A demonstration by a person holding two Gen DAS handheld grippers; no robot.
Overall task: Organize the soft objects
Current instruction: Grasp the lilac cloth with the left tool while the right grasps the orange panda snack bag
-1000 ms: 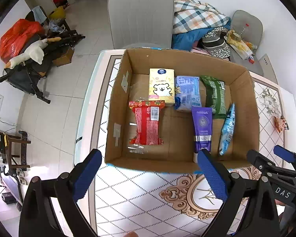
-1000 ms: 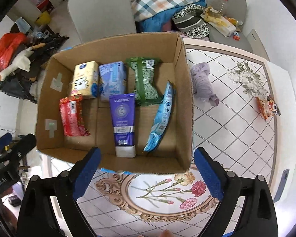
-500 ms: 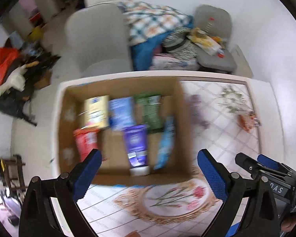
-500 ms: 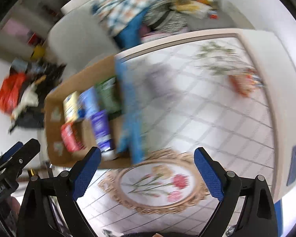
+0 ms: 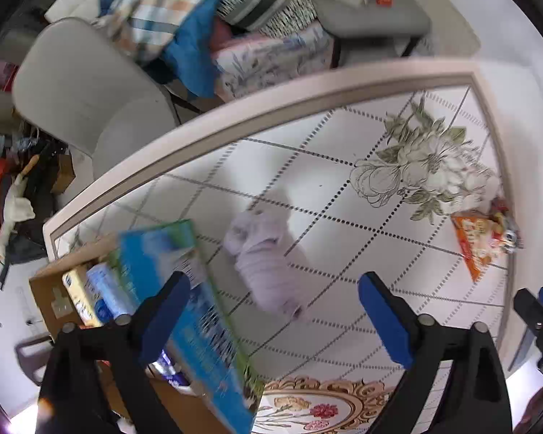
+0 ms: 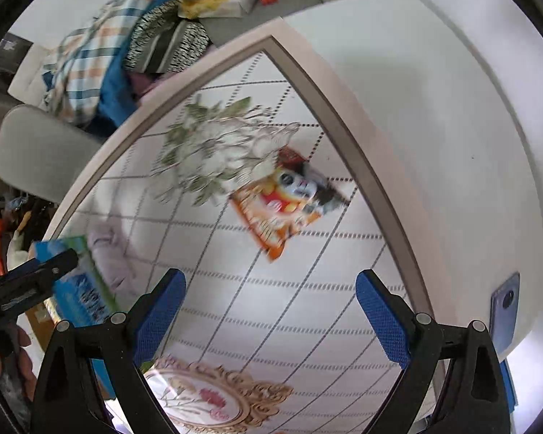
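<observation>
A crumpled lilac cloth [image 5: 268, 253] lies on the tiled table just right of the cardboard box [image 5: 184, 311], whose outer side is printed blue and green. My left gripper [image 5: 275, 320] is open and empty, hovering just in front of the cloth. An orange snack packet [image 6: 282, 206] lies near the table's right edge; it also shows in the left wrist view [image 5: 483, 238]. My right gripper [image 6: 269, 320] is open and empty, in front of the packet. The cloth [image 6: 112, 253] and box [image 6: 76, 282] show at the left of the right wrist view. Packets lie inside the box [image 5: 101, 296].
The table [image 5: 344, 188] has a raised pale rim. A grey chair [image 5: 90, 90] and a pile of blankets and clothes [image 5: 199, 18] stand beyond it. A phone [image 6: 503, 311] lies on the white surface to the right.
Both grippers have swung right, away from the box. The left now faces the lilac cloth and the right faces the orange packet. Both stay open.
</observation>
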